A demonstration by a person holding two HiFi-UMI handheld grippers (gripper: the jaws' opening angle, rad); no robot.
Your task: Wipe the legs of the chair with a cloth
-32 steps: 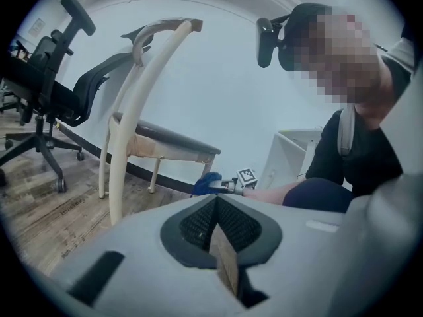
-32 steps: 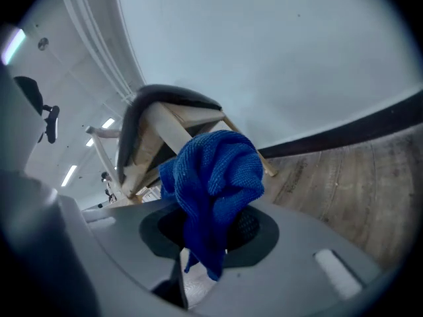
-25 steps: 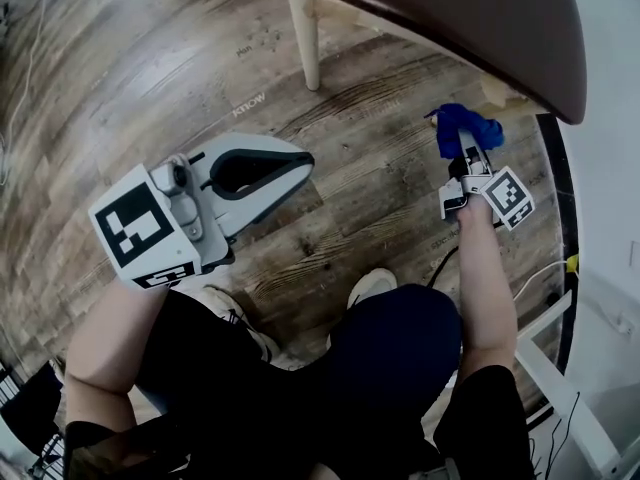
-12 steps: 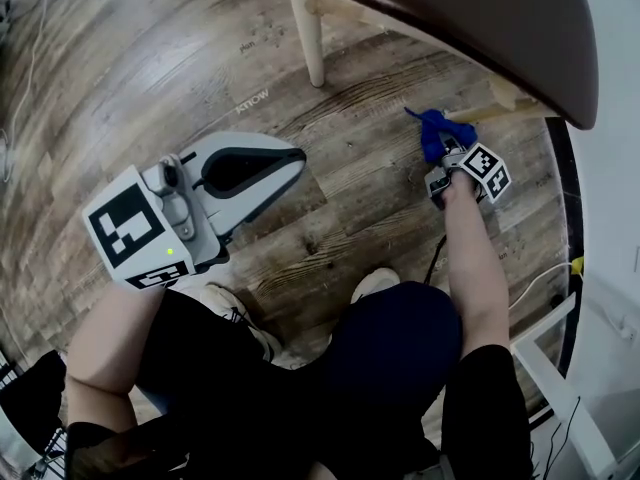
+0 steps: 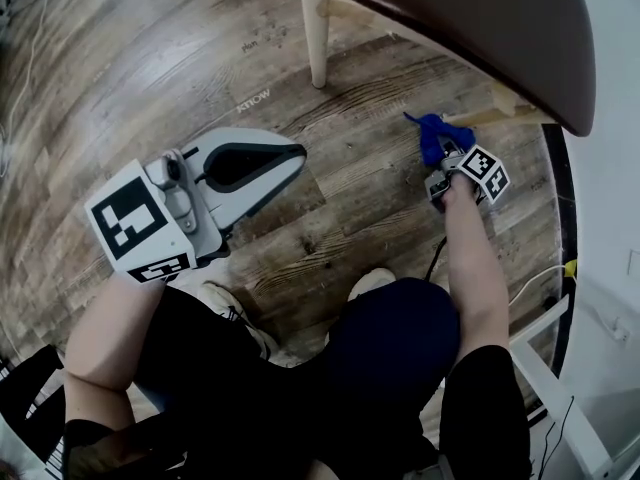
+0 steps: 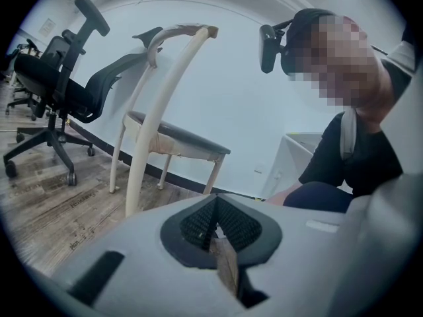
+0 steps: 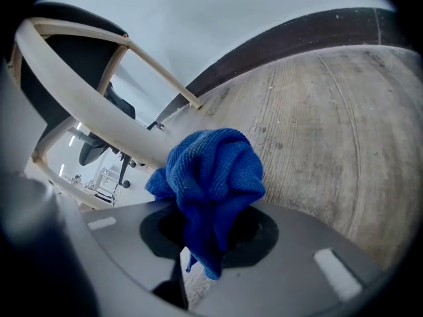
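The chair has a brown seat (image 5: 500,28) and cream legs. One leg (image 5: 315,28) stands at the top centre, and another leg (image 5: 497,116) slants out from under the seat at right. My right gripper (image 5: 441,158) is shut on a bunched blue cloth (image 5: 432,136), which sits at the low end of that slanted leg. In the right gripper view the cloth (image 7: 211,170) bulges out of the right gripper (image 7: 205,233), just in front of a cream leg (image 7: 86,104). My left gripper (image 5: 293,160) hovers over the wood floor, shut and empty; its view shows the left gripper (image 6: 215,233) and the chair (image 6: 175,137) beyond.
A black baseboard (image 5: 553,188) and a white wall run along the right. A white frame (image 5: 560,368) stands at the lower right. The person's knee and shoe (image 5: 375,283) are below the grippers. A white cable (image 5: 30,58) lies at far left. A black office chair (image 6: 63,91) stands beyond.
My right gripper with the cloth has moved up and left, toward the foot of the slanted chair leg, then held there. The left gripper has barely shifted.
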